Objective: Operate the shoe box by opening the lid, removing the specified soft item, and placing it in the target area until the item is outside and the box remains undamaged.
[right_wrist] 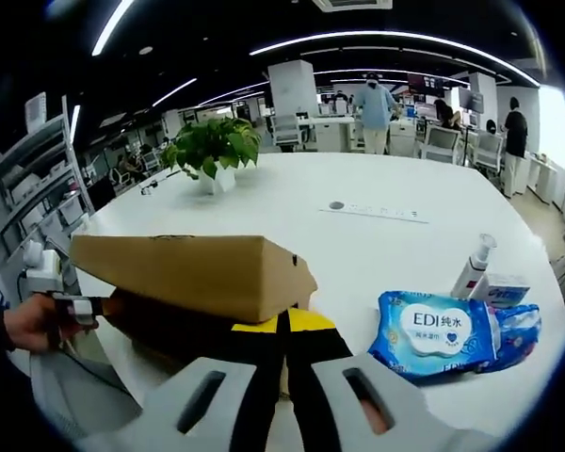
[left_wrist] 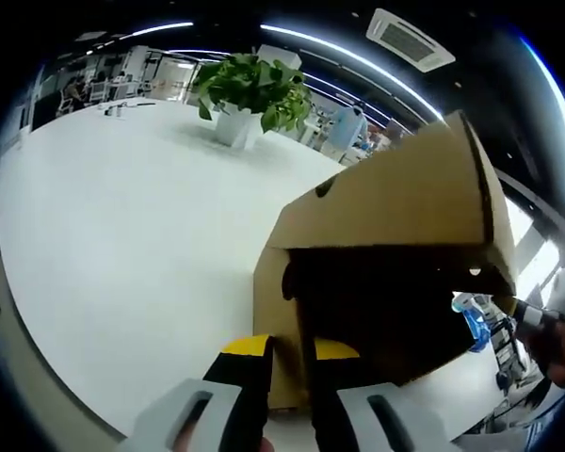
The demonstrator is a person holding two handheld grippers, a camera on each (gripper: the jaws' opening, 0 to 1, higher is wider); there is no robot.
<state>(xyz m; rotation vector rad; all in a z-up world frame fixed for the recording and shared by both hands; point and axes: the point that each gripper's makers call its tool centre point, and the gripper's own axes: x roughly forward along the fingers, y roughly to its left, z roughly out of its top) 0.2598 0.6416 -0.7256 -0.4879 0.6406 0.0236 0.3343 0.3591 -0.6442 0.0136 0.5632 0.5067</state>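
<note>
The brown cardboard shoe box (left_wrist: 377, 282) stands on the white table (left_wrist: 122, 217) with its lid (left_wrist: 395, 193) raised, and the inside is dark. My left gripper (left_wrist: 290, 363) is shut on the box's near wall, with cardboard between the yellow-tipped jaws. In the right gripper view the box (right_wrist: 188, 268) lies just ahead. My right gripper (right_wrist: 284, 325) is shut at the lid's near corner, a strip of cardboard showing between its jaws. A hand (right_wrist: 24, 320) holds the left gripper at the box's far end. I cannot make out any soft item inside.
A blue pack of wet wipes (right_wrist: 452, 330) lies right of the box, with a white pump bottle (right_wrist: 473, 268) behind it. A potted plant (right_wrist: 212, 146) stands further back on the table (right_wrist: 377, 226). Beyond it are desks, chairs and people.
</note>
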